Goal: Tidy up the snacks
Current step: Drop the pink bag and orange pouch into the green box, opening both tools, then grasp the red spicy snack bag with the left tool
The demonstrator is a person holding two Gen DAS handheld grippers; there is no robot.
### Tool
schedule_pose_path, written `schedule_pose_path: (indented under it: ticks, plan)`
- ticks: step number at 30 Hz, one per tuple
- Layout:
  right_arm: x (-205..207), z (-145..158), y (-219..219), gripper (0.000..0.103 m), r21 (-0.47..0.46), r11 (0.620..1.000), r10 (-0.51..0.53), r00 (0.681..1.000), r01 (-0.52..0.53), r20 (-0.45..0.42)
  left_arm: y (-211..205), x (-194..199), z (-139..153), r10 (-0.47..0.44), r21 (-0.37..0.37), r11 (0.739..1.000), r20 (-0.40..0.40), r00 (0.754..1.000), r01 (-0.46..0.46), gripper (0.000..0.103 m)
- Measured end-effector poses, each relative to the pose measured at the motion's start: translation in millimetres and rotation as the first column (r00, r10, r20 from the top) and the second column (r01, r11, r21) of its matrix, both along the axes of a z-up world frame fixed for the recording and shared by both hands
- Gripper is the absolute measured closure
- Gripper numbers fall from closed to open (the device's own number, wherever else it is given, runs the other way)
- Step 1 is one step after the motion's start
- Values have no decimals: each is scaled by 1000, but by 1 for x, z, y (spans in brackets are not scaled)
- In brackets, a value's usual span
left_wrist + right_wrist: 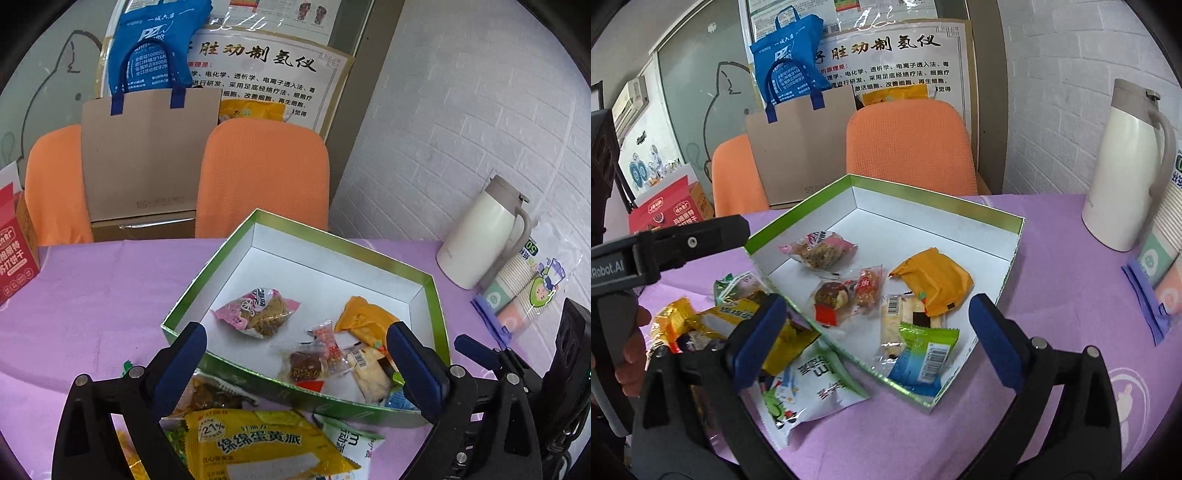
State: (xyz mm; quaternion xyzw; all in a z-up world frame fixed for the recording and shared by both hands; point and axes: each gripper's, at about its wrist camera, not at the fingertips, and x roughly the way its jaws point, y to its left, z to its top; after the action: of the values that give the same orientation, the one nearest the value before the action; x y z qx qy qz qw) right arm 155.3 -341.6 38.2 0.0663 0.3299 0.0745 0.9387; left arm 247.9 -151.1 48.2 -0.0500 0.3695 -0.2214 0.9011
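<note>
A green-rimmed white box (236,254) (1015,236) on the purple table holds several snacks: a pink packet (256,310) (820,251), an orange packet (364,317) (932,280), small red sweets (866,288) and a green-blue packet (925,356). Loose snacks lie outside its near-left side: a yellow egg-yolk pie packet (258,443) and a white-green packet (809,391). My left gripper (295,354) is open and empty above the box's near edge. My right gripper (875,332) is open and empty over the box's near corner.
A white thermos jug (476,232) (1126,166) and a pack of paper cups (524,291) stand at the right. A red biscuit box (14,251) sits at the left. Two orange chairs (266,173) and a brown paper bag (144,158) stand behind the table.
</note>
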Motion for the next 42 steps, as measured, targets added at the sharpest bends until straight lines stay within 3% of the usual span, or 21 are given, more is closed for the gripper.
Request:
schedule_pose_path:
  ticks: [5,10,15,20,24,31,37,42]
  plan:
    - [-41,17,15,4,23,999,30,999,-31,39,15,-33,18,-6,-6,1000,-12,1000,6,3]
    - [-85,22,22,4,128,991,30,996,-41,81,40,-76,31,0,-10,1000,-10,1000,0,3]
    - [-115,4,35,4,186,982,12,999,-22,53,79,-120,30,16,-15,1000,24,1000,-16,3]
    - [-130,-28,56,4,252,967,44,999,-35,-31,118,-152,5,75,1,997,13,997,-75,3]
    - [-131,-51,82,4,216,974,89,991,-66,-101,147,-169,-27,102,-10,995,-51,993,-103,3]
    - [-129,-59,113,8,167,980,134,984,-113,-121,182,-188,-67,136,-56,988,-142,980,-145,3]
    - [-114,-59,151,9,126,971,217,968,-201,-125,194,-193,-76,137,-72,986,-148,980,-149,4]
    - [-107,-63,201,8,-42,952,295,947,-302,-126,210,-193,-75,171,-75,980,-137,976,-182,5]
